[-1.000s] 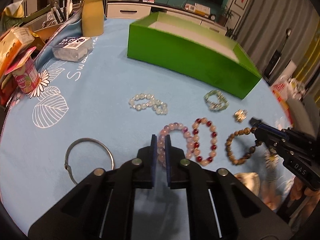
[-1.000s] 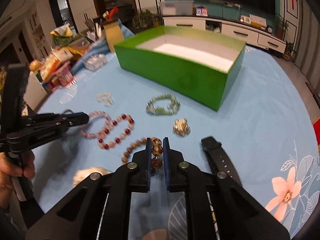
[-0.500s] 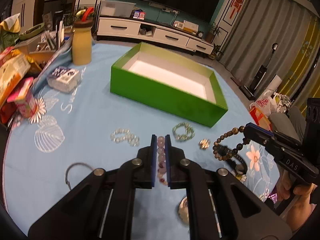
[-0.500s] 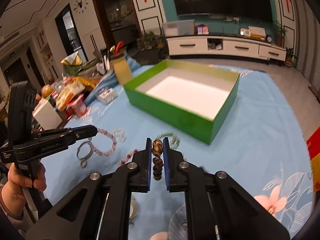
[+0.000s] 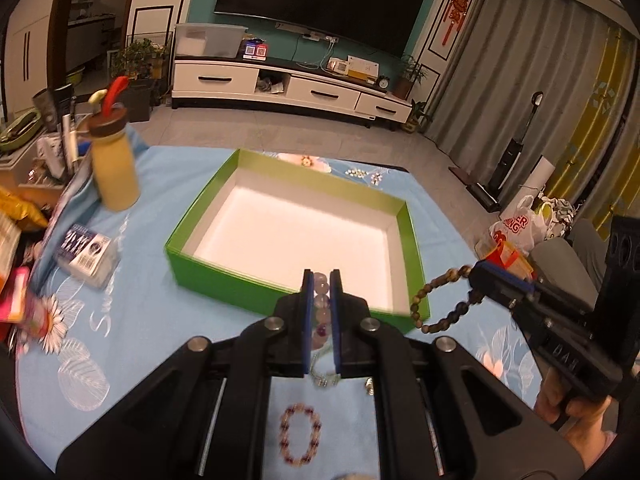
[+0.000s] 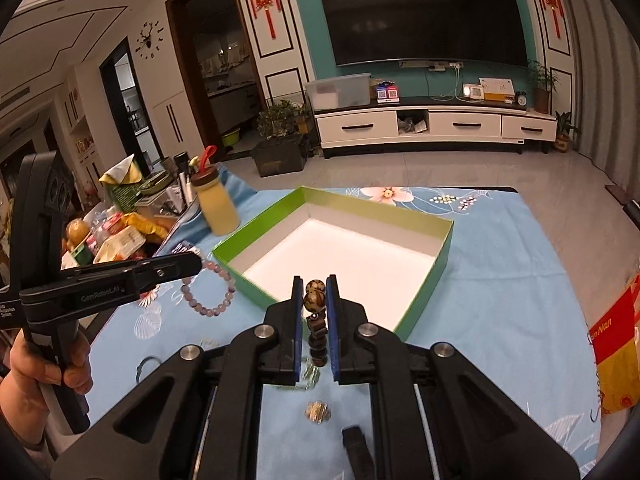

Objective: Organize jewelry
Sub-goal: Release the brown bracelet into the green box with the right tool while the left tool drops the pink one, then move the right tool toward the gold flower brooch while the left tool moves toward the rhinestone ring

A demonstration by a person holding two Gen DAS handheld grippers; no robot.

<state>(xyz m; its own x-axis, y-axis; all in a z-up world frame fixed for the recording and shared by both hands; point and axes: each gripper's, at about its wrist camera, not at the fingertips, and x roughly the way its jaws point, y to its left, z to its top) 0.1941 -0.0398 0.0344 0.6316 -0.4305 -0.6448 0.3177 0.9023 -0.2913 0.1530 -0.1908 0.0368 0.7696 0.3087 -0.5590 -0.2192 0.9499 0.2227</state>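
Blue tablecloth [image 5: 132,320] below, both tongs carry bracelets toward the green box [image 5: 224,276] at centre frame: left gripper [image 5: 321,316] clenched on the pink bracelet [image 6: 208,300], right gripper [image 6: 315,328] on the brown bracelet [image 5: 436,304]. Next, release them over the box.

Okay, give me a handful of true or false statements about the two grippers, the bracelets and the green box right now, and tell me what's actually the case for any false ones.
1. The left gripper is shut on a pale pink bead bracelet. True.
2. The right gripper is open and holds nothing. False: it is shut on a brown bead bracelet.
3. The green box already holds a bracelet. False: its white inside shows nothing in it.
4. A red and pale bead bracelet lies on the blue tablecloth. True.
5. Both held bracelets hang clear of the tablecloth. True.
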